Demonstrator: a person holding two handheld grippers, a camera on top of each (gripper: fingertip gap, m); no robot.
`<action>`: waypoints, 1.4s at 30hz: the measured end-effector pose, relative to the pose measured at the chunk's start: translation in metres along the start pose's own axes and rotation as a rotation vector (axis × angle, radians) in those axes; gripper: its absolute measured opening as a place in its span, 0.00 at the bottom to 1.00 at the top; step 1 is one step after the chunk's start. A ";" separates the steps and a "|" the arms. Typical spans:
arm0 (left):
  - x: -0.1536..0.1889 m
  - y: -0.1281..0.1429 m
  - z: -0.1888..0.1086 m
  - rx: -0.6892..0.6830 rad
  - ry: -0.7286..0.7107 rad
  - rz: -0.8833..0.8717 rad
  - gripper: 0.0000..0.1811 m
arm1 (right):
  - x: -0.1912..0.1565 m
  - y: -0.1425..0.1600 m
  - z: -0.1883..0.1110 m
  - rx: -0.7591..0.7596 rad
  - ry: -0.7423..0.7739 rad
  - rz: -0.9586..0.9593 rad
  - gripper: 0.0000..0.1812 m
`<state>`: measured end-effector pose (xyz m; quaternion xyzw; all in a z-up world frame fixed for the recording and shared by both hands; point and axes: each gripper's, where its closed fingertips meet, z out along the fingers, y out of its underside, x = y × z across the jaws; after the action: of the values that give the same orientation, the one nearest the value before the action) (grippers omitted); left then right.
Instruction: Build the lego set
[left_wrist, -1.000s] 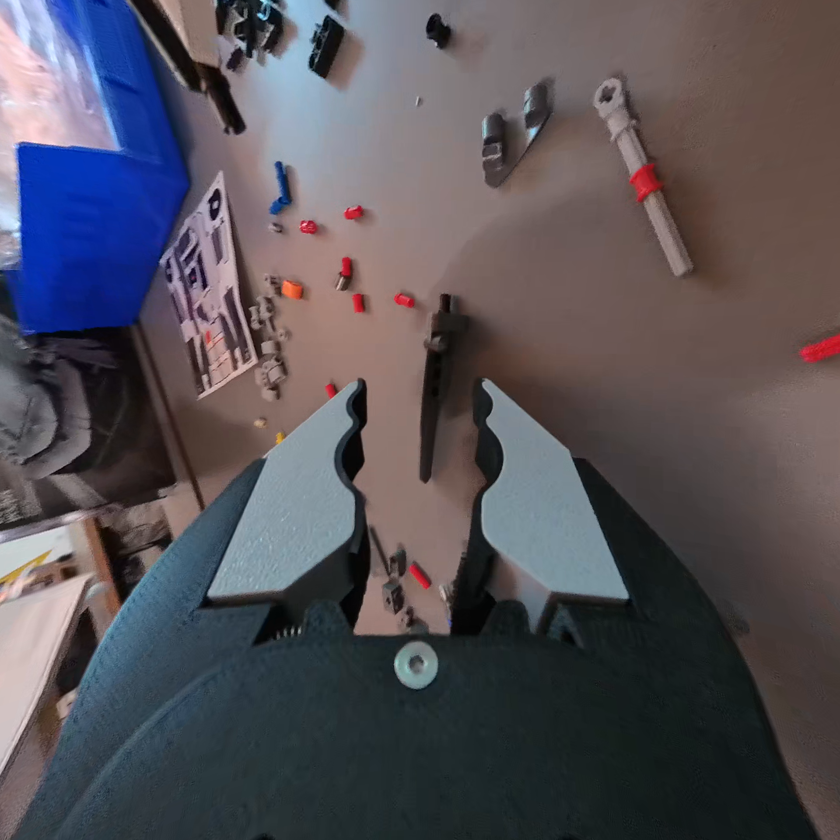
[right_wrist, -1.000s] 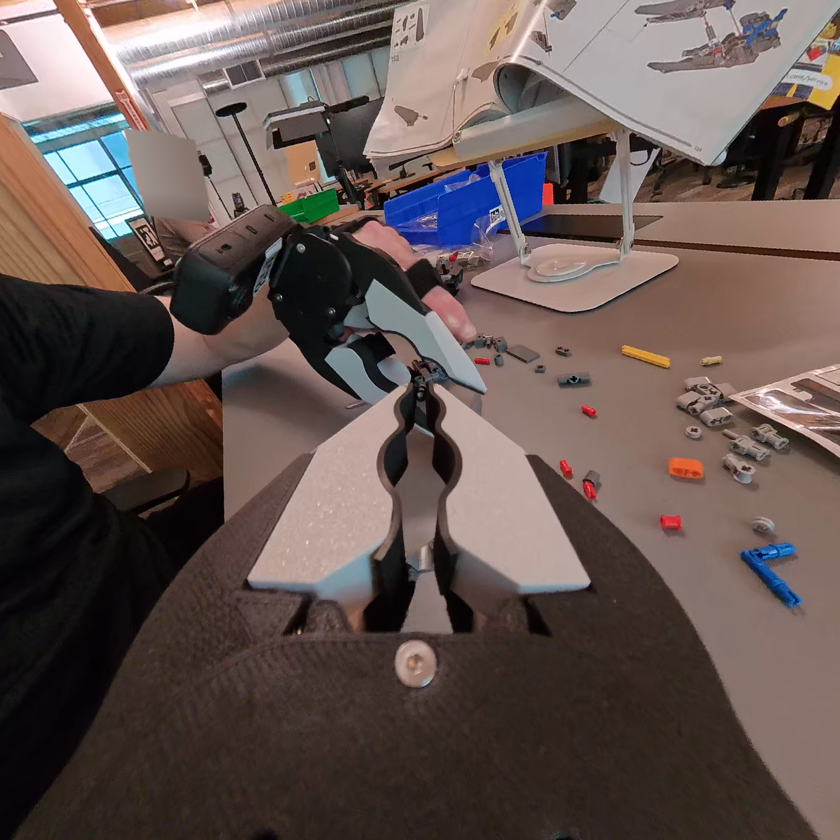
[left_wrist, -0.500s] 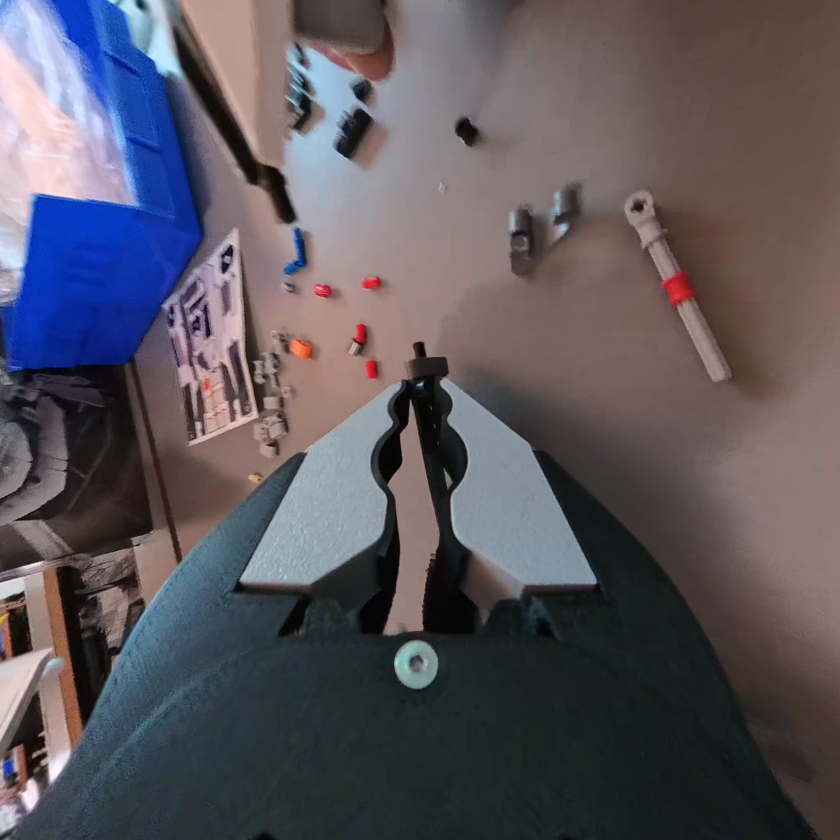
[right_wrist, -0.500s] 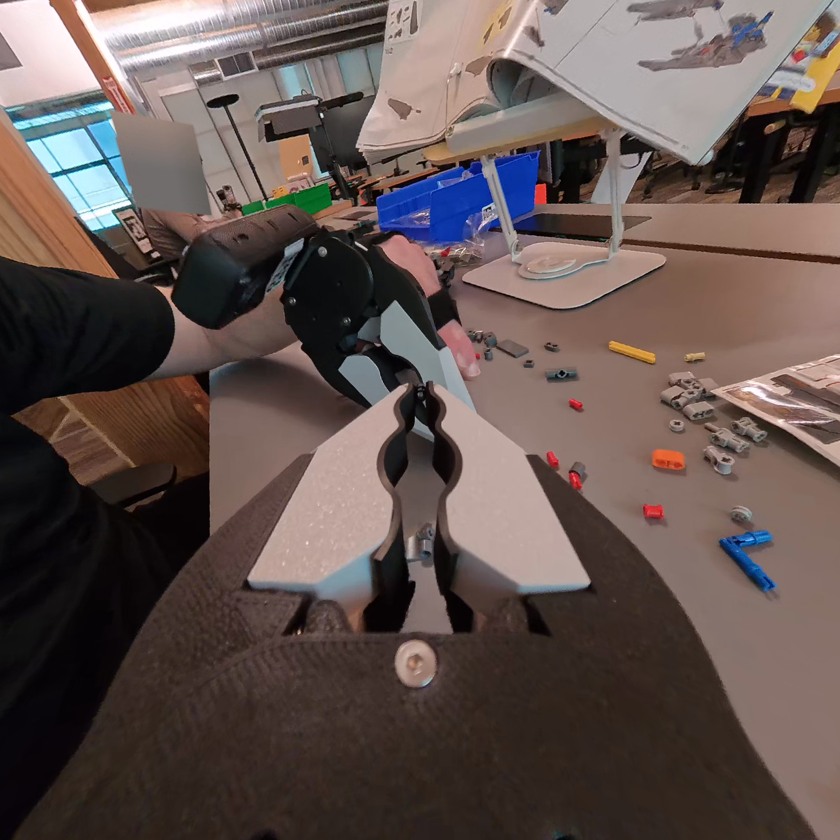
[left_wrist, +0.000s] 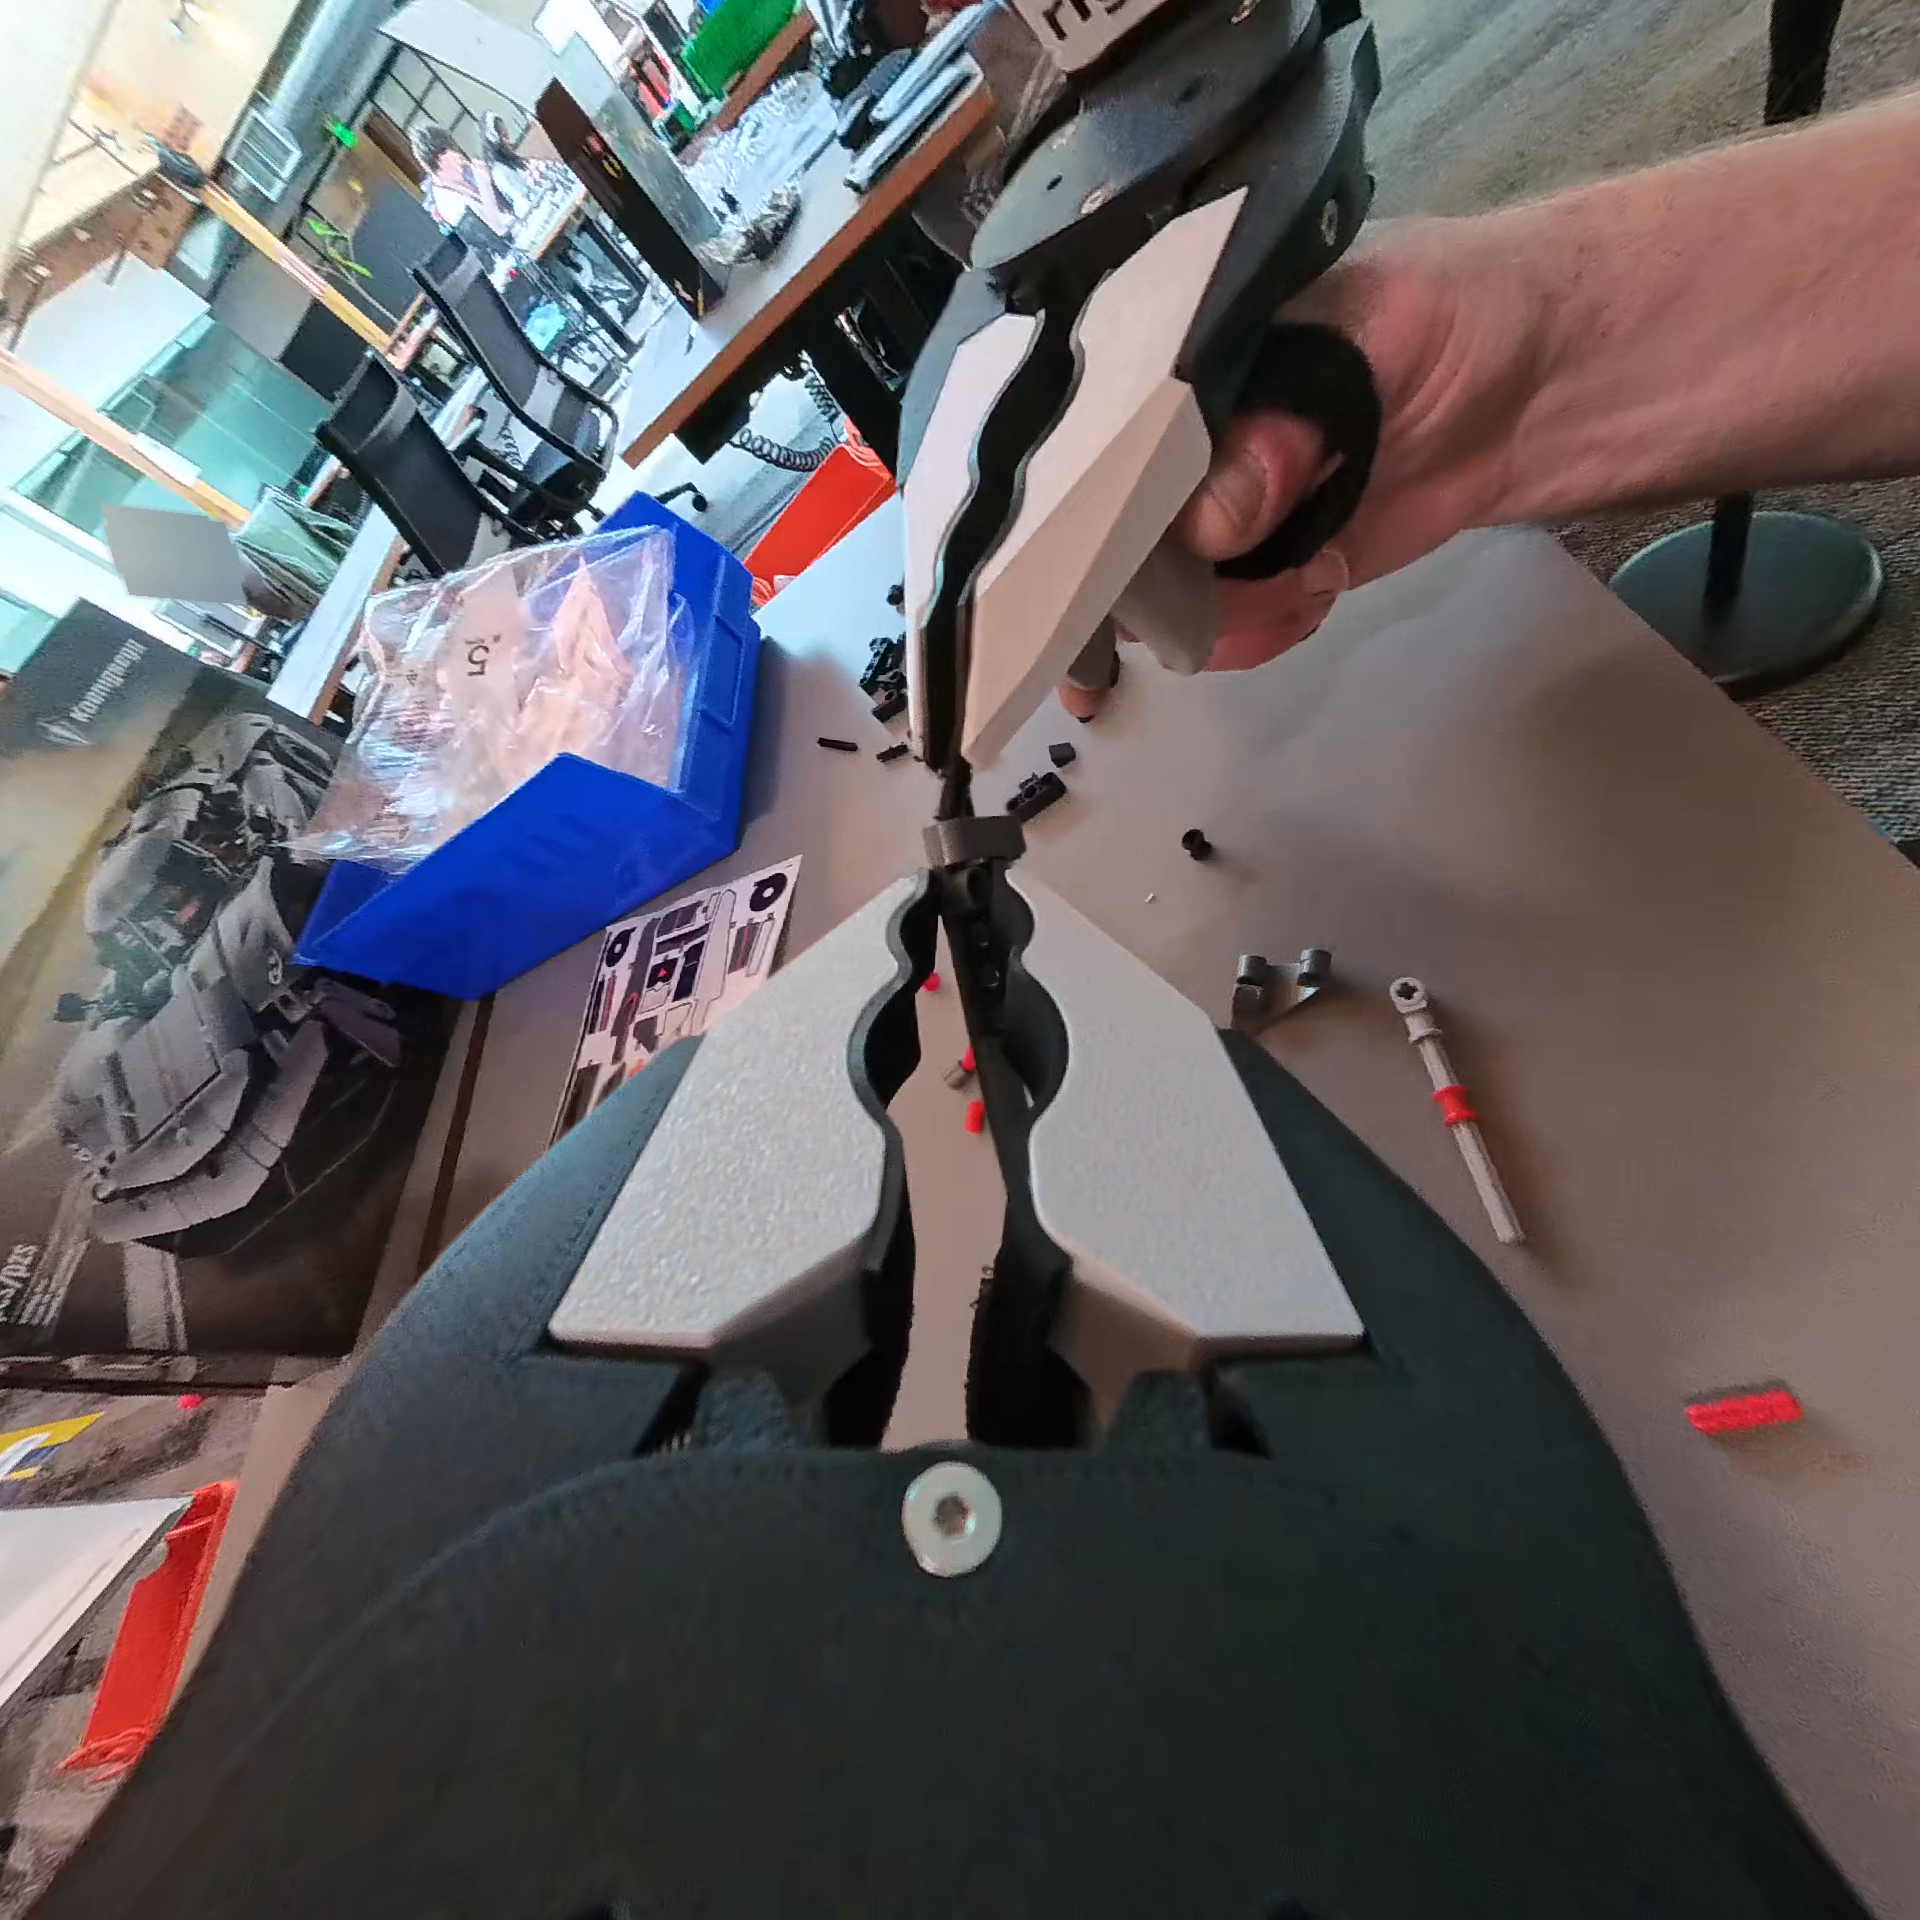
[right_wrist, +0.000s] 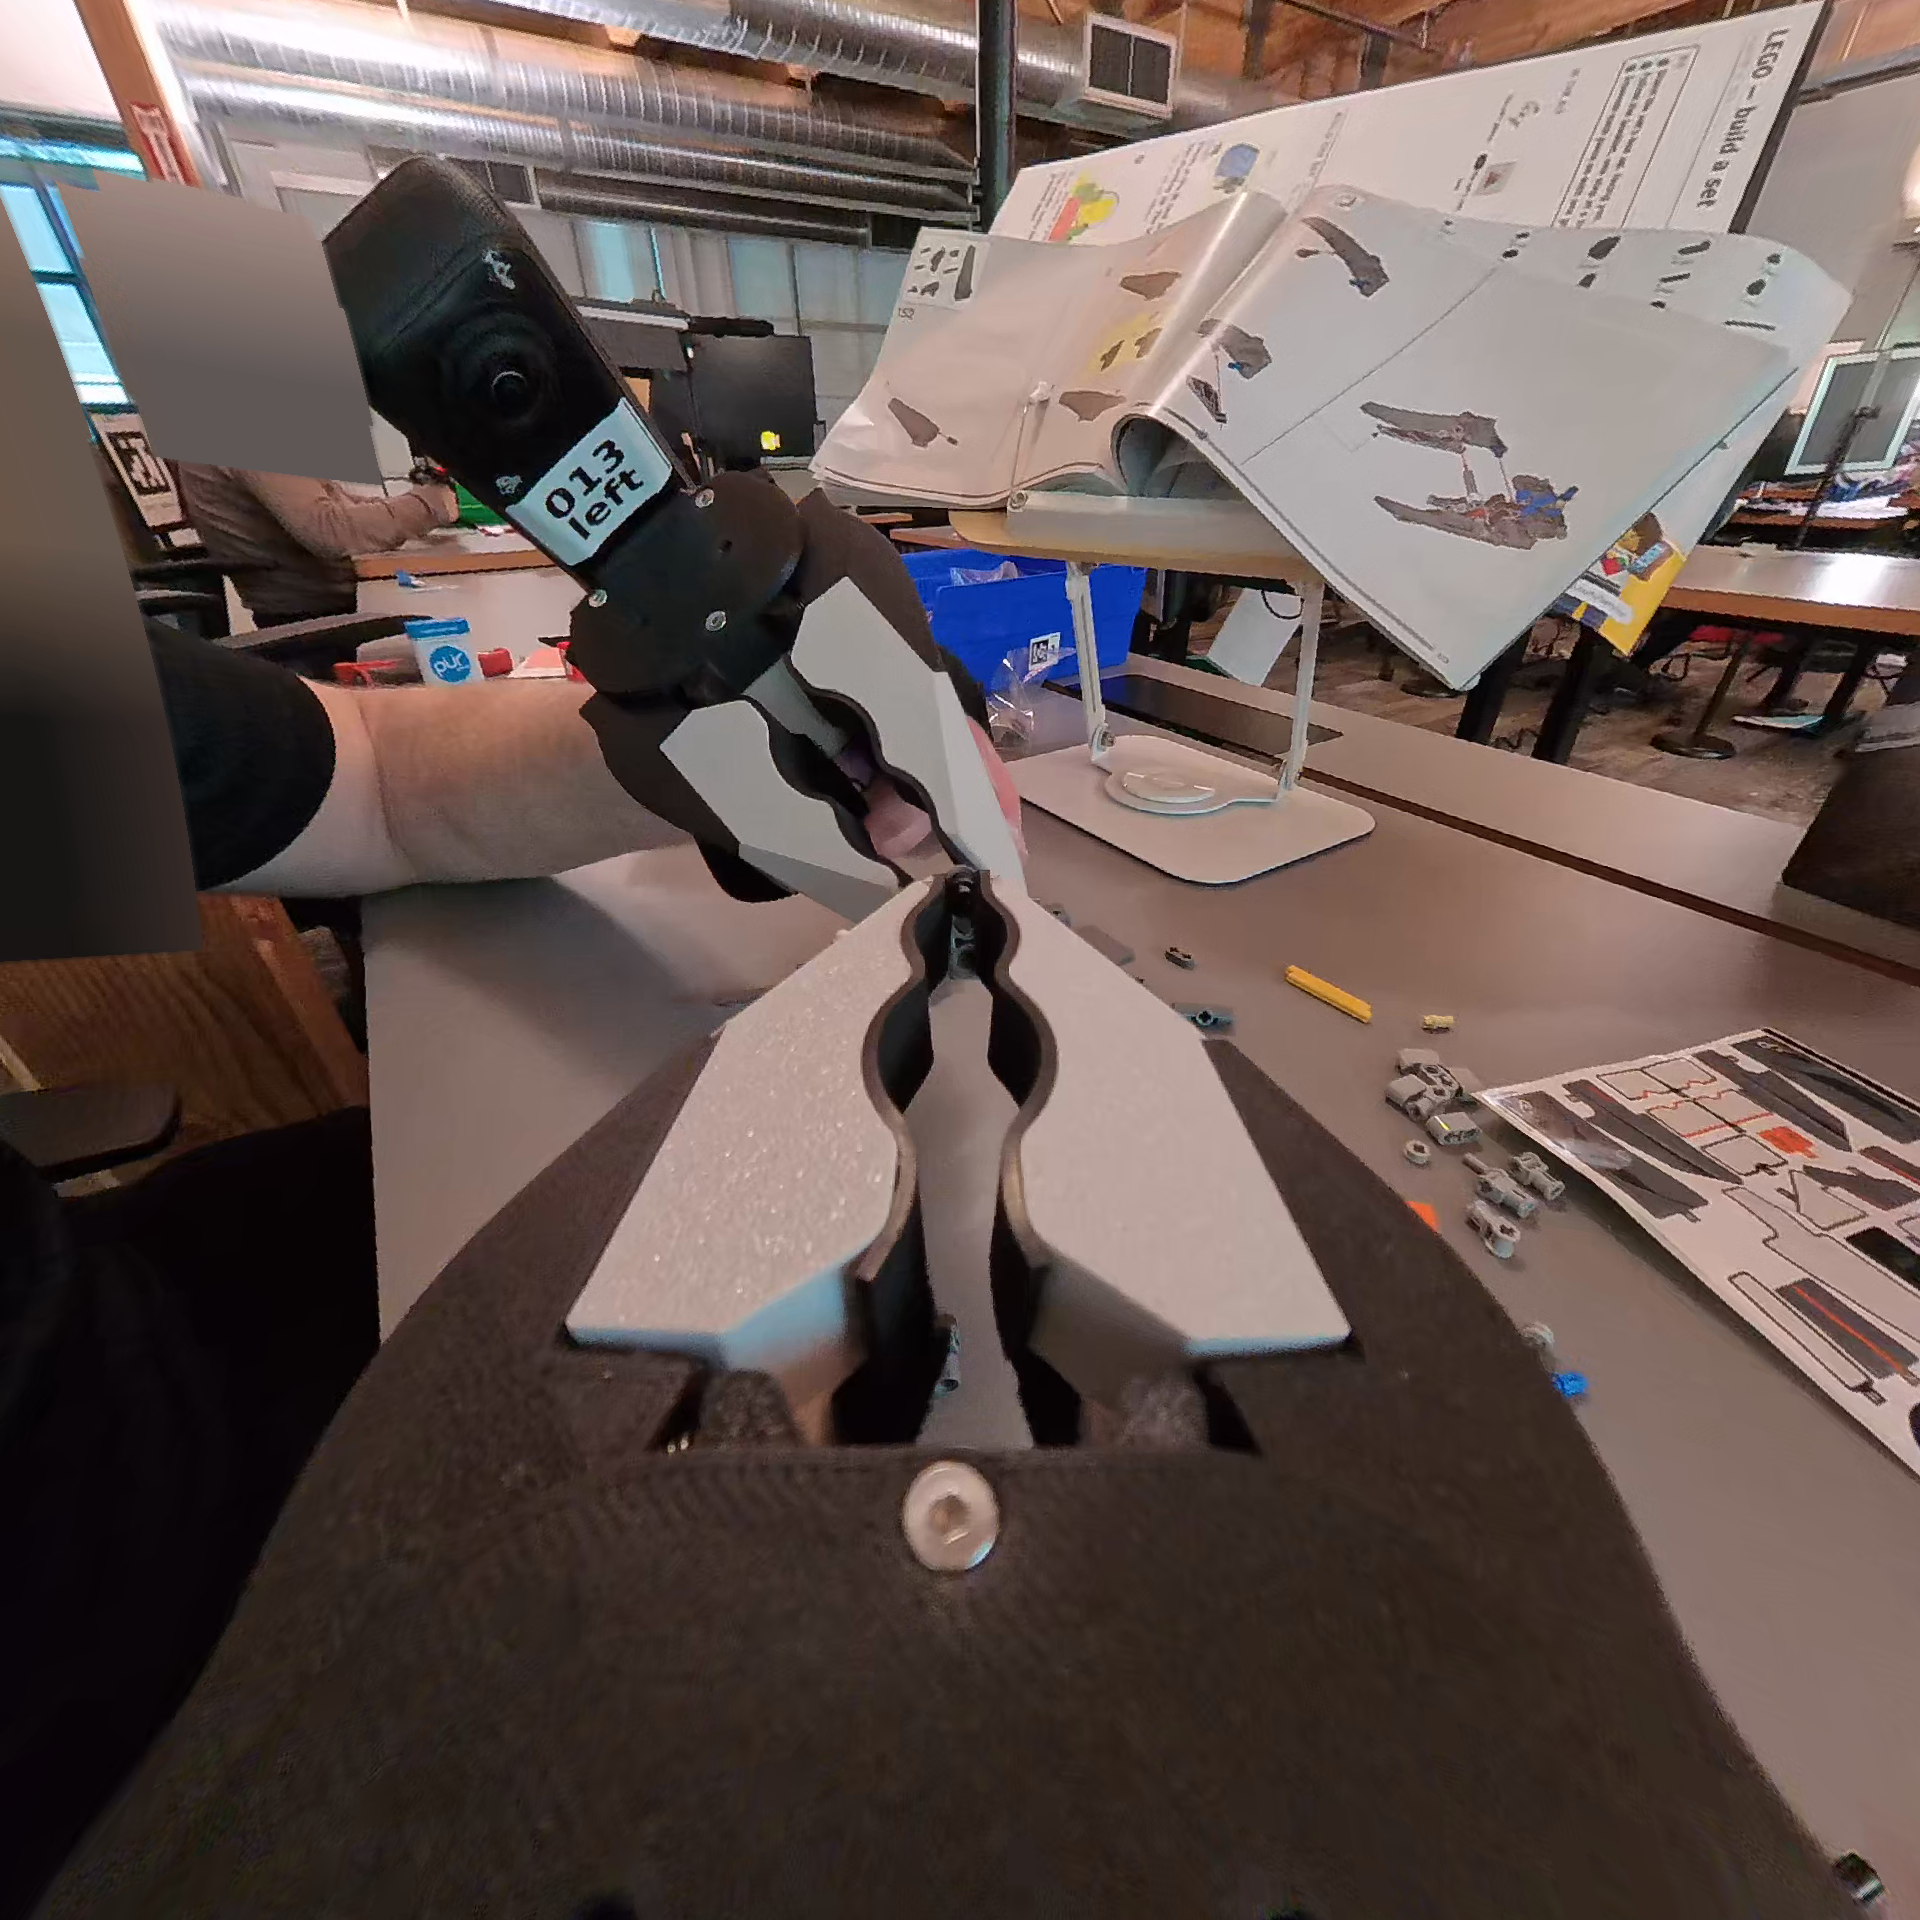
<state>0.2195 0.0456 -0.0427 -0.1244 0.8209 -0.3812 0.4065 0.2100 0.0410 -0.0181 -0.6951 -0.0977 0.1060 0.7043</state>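
My left gripper (left_wrist: 966, 885) is shut on a long dark grey beam (left_wrist: 995, 1049), held above the table. The beam carries a small grey connector (left_wrist: 972, 837) at its far end, just past the fingertips. My right gripper (right_wrist: 961, 891) is shut on a small black pin (right_wrist: 961, 935). In the left wrist view it (left_wrist: 940, 746) comes down from above, and the pin (left_wrist: 951, 798) meets the grey connector. In the right wrist view the left gripper (right_wrist: 951, 868) points tip to tip at mine.
A blue bin (left_wrist: 582, 831) with a plastic bag, a sticker sheet (left_wrist: 686, 966), a grey axle with a red bush (left_wrist: 1455, 1112) and loose red, grey and black parts lie on the grey table (left_wrist: 1558, 831). An open instruction booklet (right_wrist: 1351, 343) stands on a stand at the back. The grippers are tip to tip, or close to it.
My left gripper closed on the dark beam, lifted it off the table and tilted up. The right gripper, shut throughout, has come tip to tip with it.
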 end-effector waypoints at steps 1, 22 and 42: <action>0.001 0.000 0.000 -0.004 0.008 0.002 0.03 | -0.001 0.000 0.000 -0.007 -0.001 -0.006 0.01; -0.004 -0.001 -0.005 -0.180 -0.142 0.356 0.03 | -0.008 0.004 0.000 -0.213 0.022 -0.171 0.01; -0.013 -0.007 -0.009 -0.219 -0.192 0.415 0.02 | -0.011 -0.011 0.006 -0.200 0.047 -0.230 0.08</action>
<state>0.2206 0.0524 -0.0272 -0.0320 0.8228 -0.1848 0.5365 0.1978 0.0435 -0.0072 -0.7485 -0.1702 -0.0017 0.6409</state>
